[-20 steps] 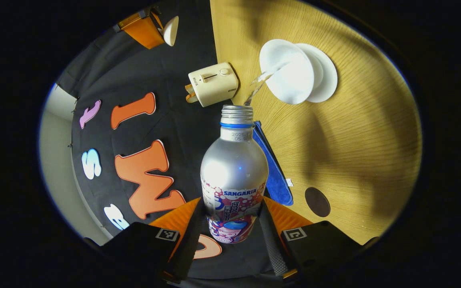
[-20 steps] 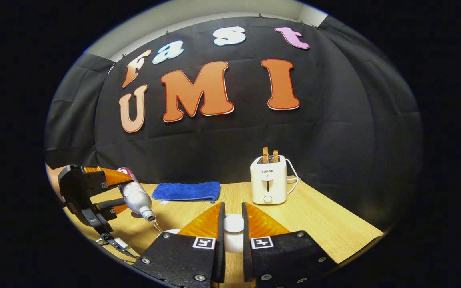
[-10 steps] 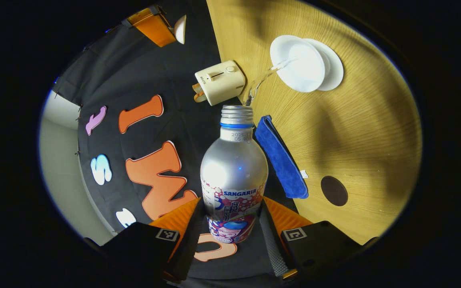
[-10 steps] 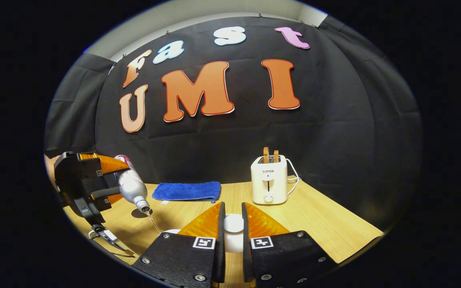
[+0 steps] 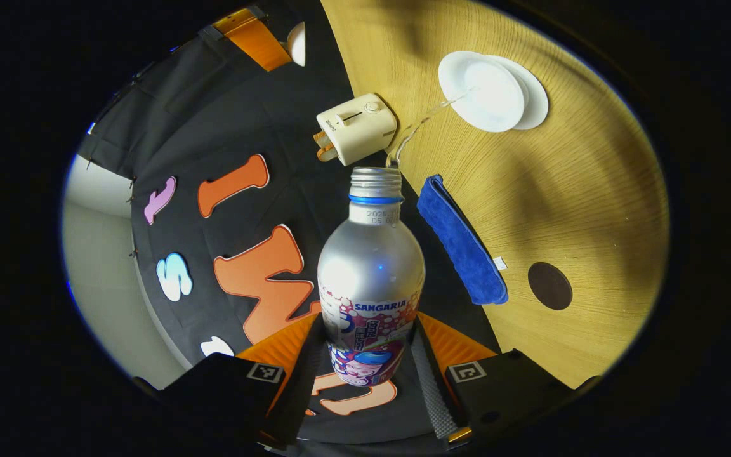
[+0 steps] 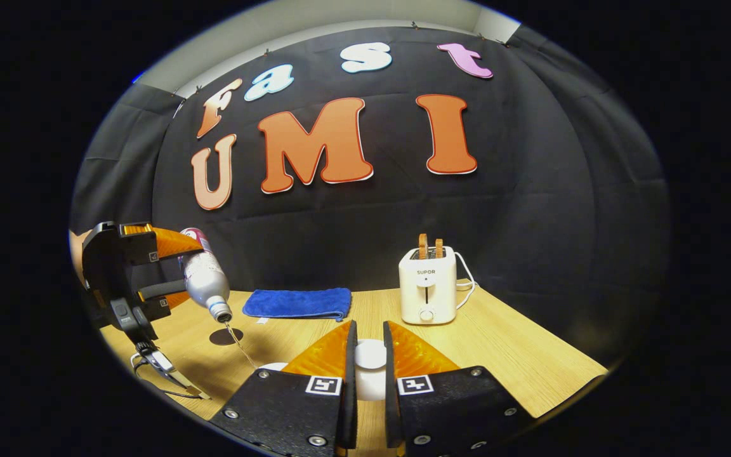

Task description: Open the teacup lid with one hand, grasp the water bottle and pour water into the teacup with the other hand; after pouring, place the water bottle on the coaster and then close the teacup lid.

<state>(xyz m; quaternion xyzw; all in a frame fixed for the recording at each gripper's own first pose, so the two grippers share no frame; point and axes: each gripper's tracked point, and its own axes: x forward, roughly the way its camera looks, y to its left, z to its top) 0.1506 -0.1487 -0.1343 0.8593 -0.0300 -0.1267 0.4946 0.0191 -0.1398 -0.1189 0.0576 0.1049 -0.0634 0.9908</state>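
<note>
Above the bench (image 5: 594, 190), my left hand-held gripper (image 5: 365, 355), clamped on the water bottle (image 5: 370, 266), has risen; water still streams into the teacup (image 5: 481, 92). My right hand-held gripper (image 6: 365, 374) pinches the lid (image 6: 370, 354).

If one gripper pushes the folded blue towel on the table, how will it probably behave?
The blue towel is soft folded cloth, so it would probably bunch or unfold rather than slide as one piece. It lies flat on the wooden table, so rolling or tipping seems unlikely. It likely weighs little and is not fragile.
</note>
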